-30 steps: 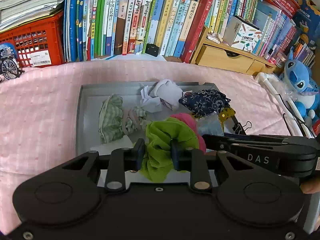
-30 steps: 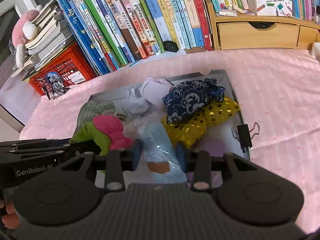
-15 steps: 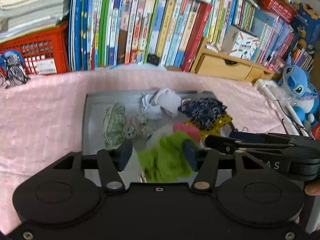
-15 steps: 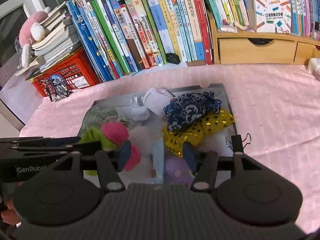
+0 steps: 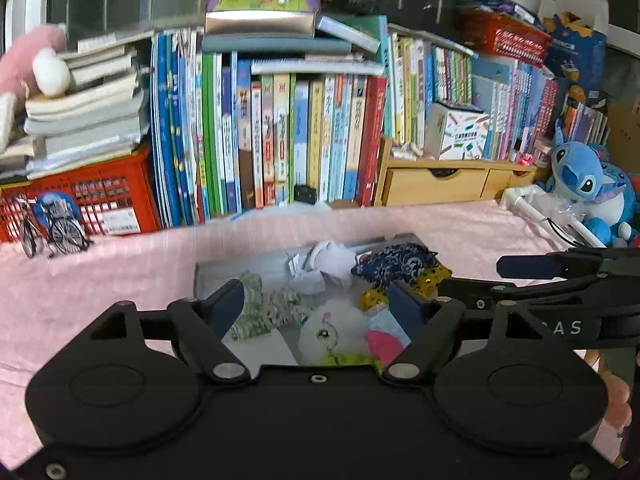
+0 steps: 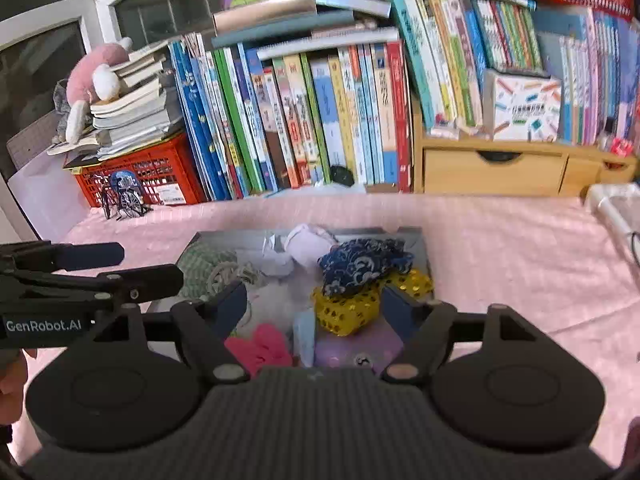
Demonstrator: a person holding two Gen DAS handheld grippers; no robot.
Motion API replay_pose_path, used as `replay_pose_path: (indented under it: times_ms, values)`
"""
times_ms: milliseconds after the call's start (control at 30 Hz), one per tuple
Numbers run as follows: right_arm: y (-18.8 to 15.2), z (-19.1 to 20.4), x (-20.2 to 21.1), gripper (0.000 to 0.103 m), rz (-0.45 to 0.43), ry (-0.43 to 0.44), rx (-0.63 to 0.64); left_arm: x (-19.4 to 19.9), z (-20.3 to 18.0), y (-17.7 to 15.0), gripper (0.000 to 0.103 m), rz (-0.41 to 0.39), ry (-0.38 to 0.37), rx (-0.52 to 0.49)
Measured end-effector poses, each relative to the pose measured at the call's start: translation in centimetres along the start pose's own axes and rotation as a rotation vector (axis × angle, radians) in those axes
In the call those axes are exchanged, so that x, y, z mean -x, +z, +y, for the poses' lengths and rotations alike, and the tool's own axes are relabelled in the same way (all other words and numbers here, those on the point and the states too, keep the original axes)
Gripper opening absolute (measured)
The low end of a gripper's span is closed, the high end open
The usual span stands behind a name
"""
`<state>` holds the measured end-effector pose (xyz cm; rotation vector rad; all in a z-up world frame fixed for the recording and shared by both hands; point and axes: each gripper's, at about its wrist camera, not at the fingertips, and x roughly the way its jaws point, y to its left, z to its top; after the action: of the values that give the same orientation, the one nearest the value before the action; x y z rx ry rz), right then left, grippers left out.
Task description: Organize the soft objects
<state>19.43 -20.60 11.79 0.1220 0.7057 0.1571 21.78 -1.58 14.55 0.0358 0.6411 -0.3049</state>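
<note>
Pink-clothed surface [image 5: 120,264] before book wall. Soft objects heaped in grey tray [image 6: 425,248]. Left claw [image 5: 316,304] and right claw [image 6: 314,304] above tray, spreading, empty. Risk: snagging neighbouring cloth, dragging it over tray rim.

Below the matt black plastic tool [image 5: 316,304], a smooth grey tray [image 5: 240,266] (metal or plastic, hard to tell) holds fluffy white plush [image 5: 332,326], crumpled white paper [image 5: 306,272], printed navy cloth [image 6: 362,266] and shiny yellow sequinned fabric [image 6: 348,312]. Beyond it, pink woven cloth [image 6: 500,248] covers the tabletop, with pale matt wooden drawers [image 6: 492,170].
</note>
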Motion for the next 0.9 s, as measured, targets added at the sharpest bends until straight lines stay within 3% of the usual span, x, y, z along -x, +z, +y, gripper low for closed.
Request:
replay_pose_path:
  times_ms: [367, 600, 900]
  values:
    - [-1.1, 0.5, 5.1, 0.090, -0.148, -0.026, 0.079, 3.9, -0.7, -2.1, 0.081, -0.105, 0.004, 0.001]
    - [-3.2, 1.6, 8.4, 0.099, -0.257, -0.036, 0.153, 6.7, -1.3, -5.1, 0.084, -0.172, 0.006, 0.017]
    - [-7.5, 2.1, 10.9, 0.102, -0.345, -0.072, 0.163, 9.1, -1.2, -9.5, 0.086, -0.173, 0.002, 0.069]
